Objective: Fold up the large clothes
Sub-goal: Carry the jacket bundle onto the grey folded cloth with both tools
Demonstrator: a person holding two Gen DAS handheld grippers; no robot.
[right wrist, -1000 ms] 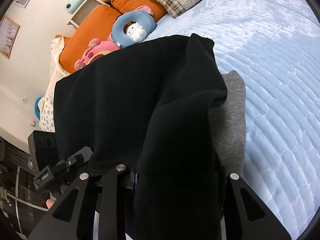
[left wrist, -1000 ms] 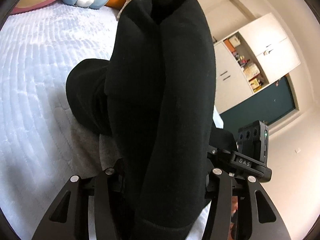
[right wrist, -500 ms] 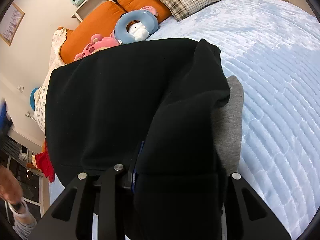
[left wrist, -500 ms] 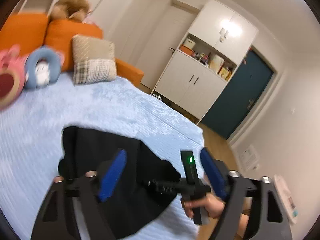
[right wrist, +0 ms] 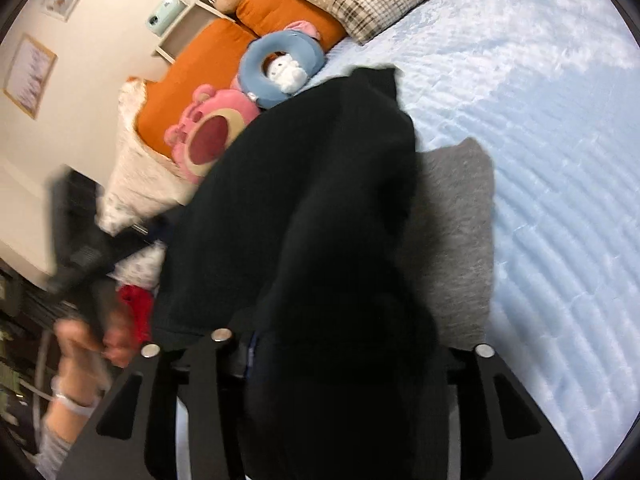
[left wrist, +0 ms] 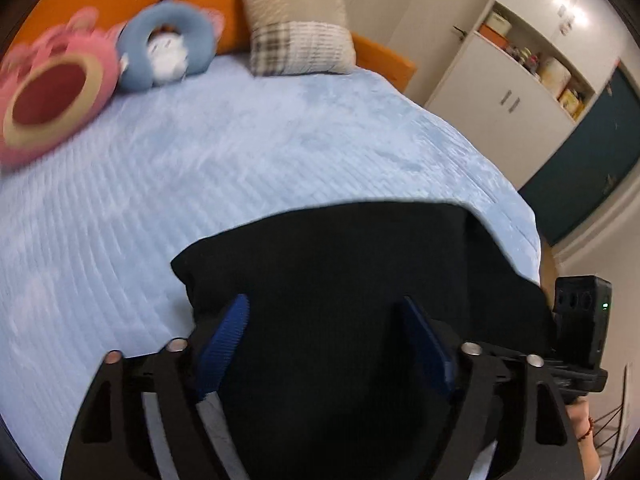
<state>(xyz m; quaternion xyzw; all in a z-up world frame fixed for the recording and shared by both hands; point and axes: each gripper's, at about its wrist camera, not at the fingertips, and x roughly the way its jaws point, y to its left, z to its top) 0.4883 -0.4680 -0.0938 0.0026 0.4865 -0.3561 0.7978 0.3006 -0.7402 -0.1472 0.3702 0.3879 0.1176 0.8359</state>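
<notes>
A large black garment [left wrist: 360, 264] lies folded on the light blue bed [left wrist: 200, 160], near its front edge. My left gripper [left wrist: 322, 304] hovers just above it, jaws opening, blue pads [left wrist: 224, 340] bare and clear of the cloth. In the right wrist view a thick fold of the black garment [right wrist: 328, 208] is bunched between the fingers of my right gripper [right wrist: 340, 320] and hides the pads. Those jaws are opening too, and the cloth rests loosely between them. A grey garment [right wrist: 452, 248] lies under the black one.
A pink plush [left wrist: 52, 92], a blue ring plush [left wrist: 168, 44] and a checked pillow [left wrist: 300, 32] sit against orange cushions at the head of the bed. White cupboards [left wrist: 512, 92] and a dark door [left wrist: 592, 152] stand to the right. A hand [right wrist: 80, 340] holds the blurred left gripper.
My left gripper let go of the black garment, pulled back and now stands open over the flat cloth. The right gripper's fingers have spread wider with the cloth still between them.
</notes>
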